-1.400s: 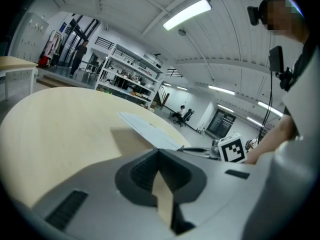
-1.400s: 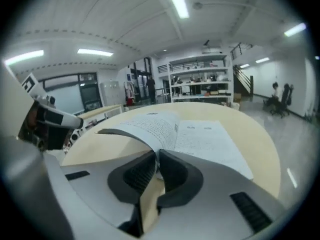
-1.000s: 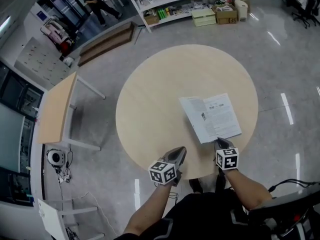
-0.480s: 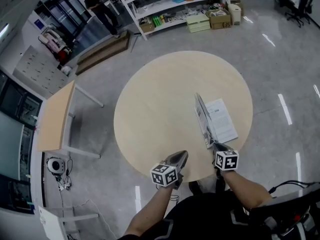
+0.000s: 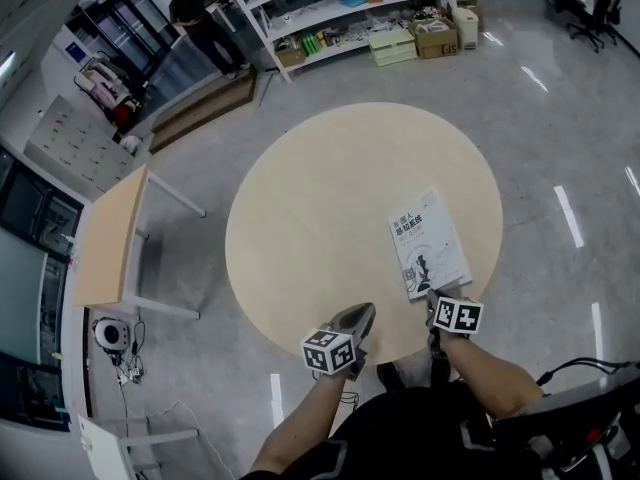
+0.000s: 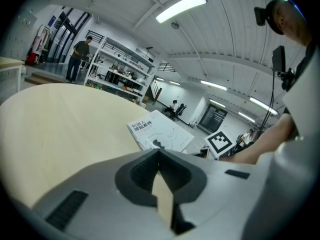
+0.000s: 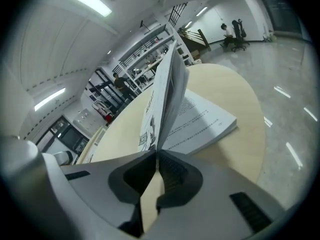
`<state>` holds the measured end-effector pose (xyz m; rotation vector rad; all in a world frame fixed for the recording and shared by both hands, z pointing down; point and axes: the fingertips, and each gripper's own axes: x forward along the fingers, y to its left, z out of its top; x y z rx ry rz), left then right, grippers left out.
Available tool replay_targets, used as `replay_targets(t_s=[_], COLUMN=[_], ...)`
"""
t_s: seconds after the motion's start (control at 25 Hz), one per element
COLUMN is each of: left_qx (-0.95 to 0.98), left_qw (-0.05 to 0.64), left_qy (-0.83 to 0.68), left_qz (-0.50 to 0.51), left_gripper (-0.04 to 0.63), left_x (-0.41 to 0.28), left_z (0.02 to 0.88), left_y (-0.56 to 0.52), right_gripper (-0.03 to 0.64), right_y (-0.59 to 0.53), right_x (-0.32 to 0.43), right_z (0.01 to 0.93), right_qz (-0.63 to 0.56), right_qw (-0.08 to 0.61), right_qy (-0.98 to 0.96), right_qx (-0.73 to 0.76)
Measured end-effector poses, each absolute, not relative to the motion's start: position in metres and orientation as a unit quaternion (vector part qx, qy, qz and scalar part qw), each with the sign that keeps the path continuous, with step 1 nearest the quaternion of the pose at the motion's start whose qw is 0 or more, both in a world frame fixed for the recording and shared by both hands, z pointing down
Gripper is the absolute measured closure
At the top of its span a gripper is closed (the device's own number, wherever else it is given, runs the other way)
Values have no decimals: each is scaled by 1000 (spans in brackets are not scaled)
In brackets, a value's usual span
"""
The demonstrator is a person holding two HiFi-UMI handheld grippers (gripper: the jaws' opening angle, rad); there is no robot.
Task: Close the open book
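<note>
My right gripper (image 5: pixel 434 298) is clamped on the near edge of the book (image 5: pixel 428 240), at 4 o'clock on the counter (image 5: pixel 320 198), cover almost down. Left gripper (image 5: pixel 360 313) sits pinched together, empty. Next I'd lay the cover flat and release.

Book (image 5: pixel 429 243) lies cover-up on round table (image 5: pixel 300 208), right gripper (image 5: pixel 434 298) at corner.
</note>
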<state>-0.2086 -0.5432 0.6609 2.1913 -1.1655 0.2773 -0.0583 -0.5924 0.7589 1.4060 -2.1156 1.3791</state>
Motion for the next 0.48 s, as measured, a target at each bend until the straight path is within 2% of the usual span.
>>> replay_targets(t_s=[0.2, 0.48], left_qx=[831, 835], left_qw=[322, 319], left_qy=[-441, -436], left_qz=[106, 109], left_gripper=[598, 598], left_x=[-206, -206], left_z=[663, 660], left_y=[-542, -547], right_gripper=[597, 581], right_y=[-594, -594], right_x=[-52, -52], right_z=[760, 772], right_qz=[526, 585], right_qw=[88, 72], right_qy=[-694, -654], right_qx=[483, 474])
